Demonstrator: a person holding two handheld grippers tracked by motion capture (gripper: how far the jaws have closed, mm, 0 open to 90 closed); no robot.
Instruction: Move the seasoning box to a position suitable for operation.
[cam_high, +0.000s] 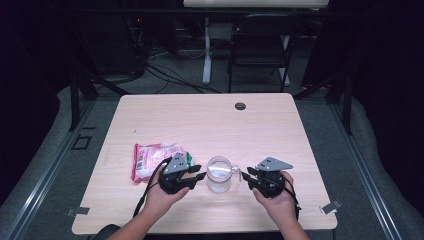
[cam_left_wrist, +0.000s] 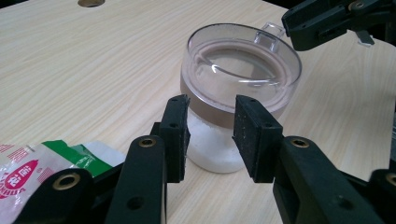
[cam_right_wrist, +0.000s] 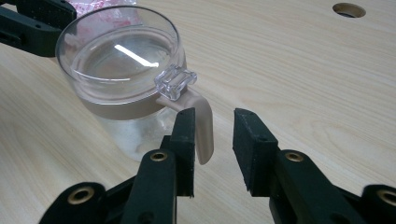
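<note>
A pale wooden table (cam_high: 210, 120) stands on a grey floor, with a dark folding chair (cam_high: 260, 45) and loose cables behind it in a dim room, and a round hole (cam_high: 240, 106) near the table's far edge. Near the front edge a red, white and green packet (cam_high: 150, 160) lies just beside the left gripper (cam_high: 197, 172). Between the two hands stands a clear jar (cam_high: 219, 174) with a see-through lid, a tan band and white powder in the bottom. The left gripper points at the jar from one side; its jaws stand apart, with the jar just beyond the pads (cam_left_wrist: 180, 135) and no visible touch. The right gripper (cam_high: 246, 175) faces it from the other side, its jaws spread too. The right gripper view shows what the high view cannot: a clear clasp (cam_right_wrist: 173, 81) on the lid and a tan latch (cam_right_wrist: 201, 126) hanging just beside one open pad. The left gripper view shows the powder (cam_left_wrist: 212, 149) plainly.
</note>
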